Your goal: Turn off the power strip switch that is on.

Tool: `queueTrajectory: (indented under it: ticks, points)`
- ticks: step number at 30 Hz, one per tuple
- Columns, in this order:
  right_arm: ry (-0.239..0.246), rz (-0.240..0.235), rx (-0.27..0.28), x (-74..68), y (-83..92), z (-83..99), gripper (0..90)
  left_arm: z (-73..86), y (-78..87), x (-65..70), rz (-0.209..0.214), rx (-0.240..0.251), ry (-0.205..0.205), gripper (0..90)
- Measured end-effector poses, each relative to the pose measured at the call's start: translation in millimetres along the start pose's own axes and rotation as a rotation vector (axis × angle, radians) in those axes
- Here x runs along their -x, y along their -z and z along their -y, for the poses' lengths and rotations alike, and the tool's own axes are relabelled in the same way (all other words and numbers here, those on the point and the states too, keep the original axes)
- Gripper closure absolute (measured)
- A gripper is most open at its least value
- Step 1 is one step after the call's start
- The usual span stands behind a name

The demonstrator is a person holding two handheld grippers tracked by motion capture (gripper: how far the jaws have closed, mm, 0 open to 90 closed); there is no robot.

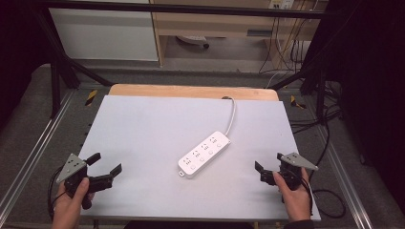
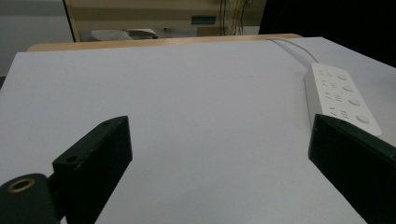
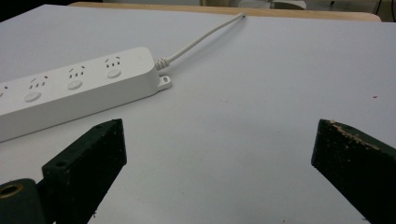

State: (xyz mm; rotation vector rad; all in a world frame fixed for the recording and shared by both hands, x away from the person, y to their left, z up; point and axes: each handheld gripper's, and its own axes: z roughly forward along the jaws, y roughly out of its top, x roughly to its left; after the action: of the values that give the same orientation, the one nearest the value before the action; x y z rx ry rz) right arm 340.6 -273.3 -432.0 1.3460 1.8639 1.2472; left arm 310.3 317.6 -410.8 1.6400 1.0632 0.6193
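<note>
A white plastic power strip (image 1: pixel 204 153) lies flat near the middle of the table (image 1: pixel 143 129), set on a slant. It is a long, smooth bar with rounded corners, and its top carries a row of socket groups, each paired with a small round button. A little mounting tab juts from each visible end. A round white cord (image 1: pixel 232 114) leaves the strip's far end through a ribbed strain relief and curves off toward the far edge of the table. The tabletop is a matte, pale grey sheet with a few fine specks; a strip of light wood edge (image 1: pixel 191 90) shows beyond it, past the cord.

The left gripper (image 1: pixel 104 169) sits well to the left of the power strip, near the table's near edge, held in a hand (image 1: pixel 71 202). Its two blocky black jaws stand wide apart with only bare tabletop between them; nothing is gripped or touched. In the left gripper view the strip lies just beyond the right-hand jaw.

The right gripper (image 1: pixel 268 164) sits well to the right of the power strip, also in a hand (image 1: pixel 296 198). Its jaws are spread wide and hold nothing; the pad edge of one looks chipped and rough. In the right gripper view the strip lies ahead and to the left of the jaws, apart from them.
</note>
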Motion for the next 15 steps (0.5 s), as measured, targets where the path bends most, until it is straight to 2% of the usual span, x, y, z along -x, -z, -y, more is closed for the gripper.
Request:
queueTrajectory:
  ticks: [15]
  points:
    - [-0.015, -0.002, 0.038, 0.1, 8.4, -7.0, 2.8, 0.4, -0.2, -0.3, 0.003, -0.005, -0.005, 5.9]
